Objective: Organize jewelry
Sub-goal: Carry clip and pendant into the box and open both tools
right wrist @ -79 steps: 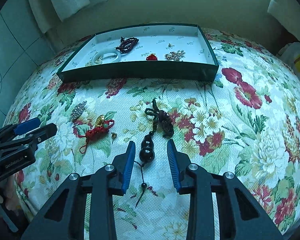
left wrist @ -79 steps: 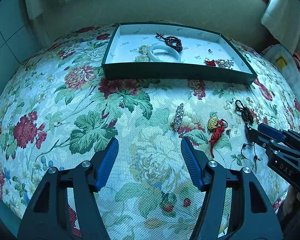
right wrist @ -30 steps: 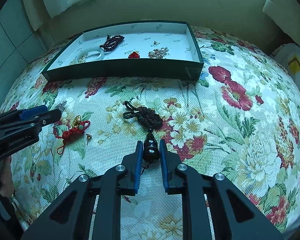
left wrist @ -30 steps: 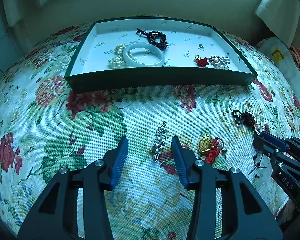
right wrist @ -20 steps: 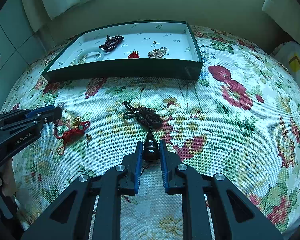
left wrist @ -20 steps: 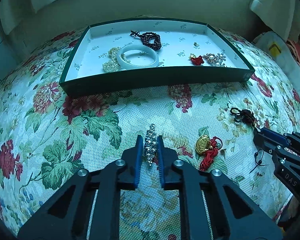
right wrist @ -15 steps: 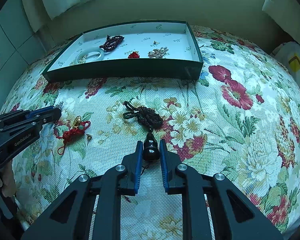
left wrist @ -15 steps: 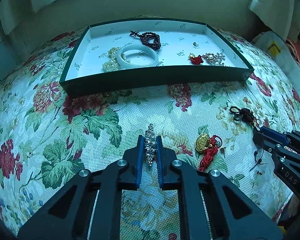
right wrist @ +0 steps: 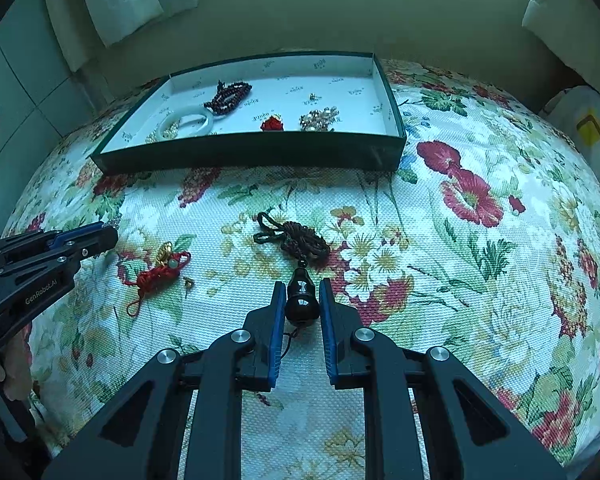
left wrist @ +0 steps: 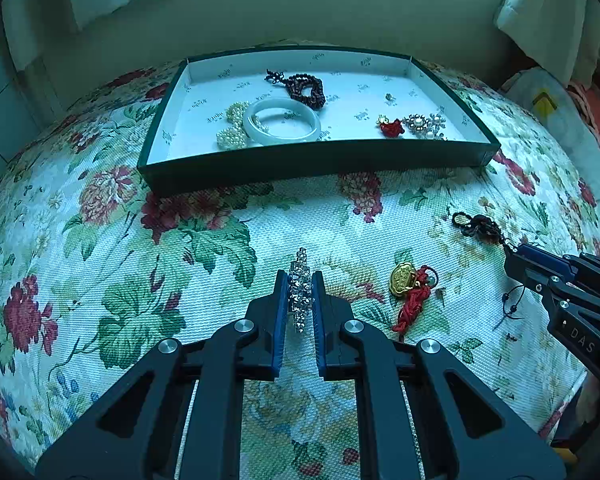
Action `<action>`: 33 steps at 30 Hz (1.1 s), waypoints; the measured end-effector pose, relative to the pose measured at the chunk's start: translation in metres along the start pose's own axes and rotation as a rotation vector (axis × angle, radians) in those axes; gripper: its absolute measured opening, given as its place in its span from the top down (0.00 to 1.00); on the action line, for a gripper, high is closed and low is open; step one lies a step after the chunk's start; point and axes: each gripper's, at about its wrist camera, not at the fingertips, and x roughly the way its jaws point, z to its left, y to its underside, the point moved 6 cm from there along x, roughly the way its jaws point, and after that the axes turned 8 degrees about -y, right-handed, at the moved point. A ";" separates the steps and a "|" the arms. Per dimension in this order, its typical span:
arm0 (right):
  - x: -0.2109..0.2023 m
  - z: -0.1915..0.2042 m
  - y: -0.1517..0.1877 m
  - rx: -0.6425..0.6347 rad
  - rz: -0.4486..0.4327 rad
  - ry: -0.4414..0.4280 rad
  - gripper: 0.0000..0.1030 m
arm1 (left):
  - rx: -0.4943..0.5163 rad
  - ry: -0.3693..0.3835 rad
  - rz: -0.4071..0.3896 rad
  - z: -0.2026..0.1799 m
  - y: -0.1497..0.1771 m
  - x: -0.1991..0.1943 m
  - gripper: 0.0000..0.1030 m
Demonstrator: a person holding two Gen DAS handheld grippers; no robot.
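Floral-clothed table [left wrist: 100, 240] bearing green tray [left wrist: 312, 158], rhinestone brooch [left wrist: 300, 276], gold-and-red charm [left wrist: 410, 288], dark gourd pendant [right wrist: 300, 296].

We note the tray [left wrist: 316, 158] at the far side of the worktop [left wrist: 100, 240]. In the tray: bangle [left wrist: 282, 126] left of centre, pearl strand [left wrist: 232, 128] touching its left side, bead bracelet [left wrist: 304, 86] behind it, flower brooch [left wrist: 424, 125] to the right. In front of the tray: rhinestone clip [left wrist: 300, 288], lock charm [left wrist: 410, 286] to its right, knotted cord pendant [right wrist: 300, 276] further right.
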 end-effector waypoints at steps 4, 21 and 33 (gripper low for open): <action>-0.012 0.002 -0.007 -0.003 -0.031 -0.003 0.83 | -0.007 0.002 -0.023 0.003 -0.005 -0.009 0.89; -0.039 0.006 -0.056 -0.039 -0.135 -0.015 0.83 | -0.011 0.013 -0.113 0.010 -0.046 -0.032 0.89; -0.008 -0.002 -0.136 -0.098 -0.204 0.005 0.83 | -0.018 -0.037 -0.186 0.029 -0.122 -0.005 0.89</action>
